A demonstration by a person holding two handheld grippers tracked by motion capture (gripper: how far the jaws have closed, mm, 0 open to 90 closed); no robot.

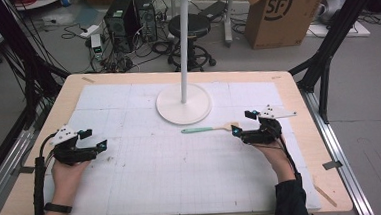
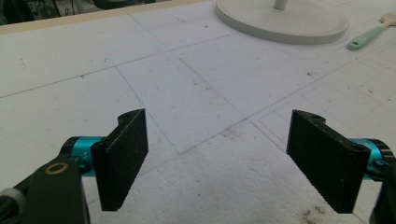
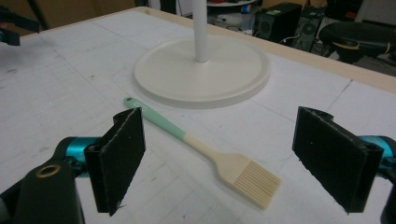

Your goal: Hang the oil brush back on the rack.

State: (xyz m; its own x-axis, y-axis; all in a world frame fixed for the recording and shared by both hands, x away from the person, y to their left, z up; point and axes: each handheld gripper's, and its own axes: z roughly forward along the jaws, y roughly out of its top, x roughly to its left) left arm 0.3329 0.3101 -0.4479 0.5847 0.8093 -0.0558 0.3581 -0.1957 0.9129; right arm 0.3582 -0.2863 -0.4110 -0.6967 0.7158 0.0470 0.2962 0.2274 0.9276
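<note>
- My right gripper (image 3: 217,154) has its jaws spread wide and grasping nothing; the brush (image 3: 212,156) lies flat on the worktop (image 3: 56,93) between them and a little ahead, bristles toward me, green handle pointing off toward the stand.
- I judge the step in hand to be the pick-up of that brush, so I want the jaws lowered over the pale neck just behind the bristles, where the shaft is narrow and the pads can close square across it.
- I would turn the wrist so the two pads face the sides of the handle, not its ends; the brush lies at an angle to them, and closing that way may spin it.
- The brush lies low, so I expect the pads must come almost to the foam surface before closing.
- In the high view the brush (image 1: 210,129) rests just in front of the round base of the white stand (image 1: 184,104), close to it but apart; I keep clear of that rim.
- My left gripper (image 2: 217,158) is also released and empty, well off to the left over bare surface; I leave it there.
</note>
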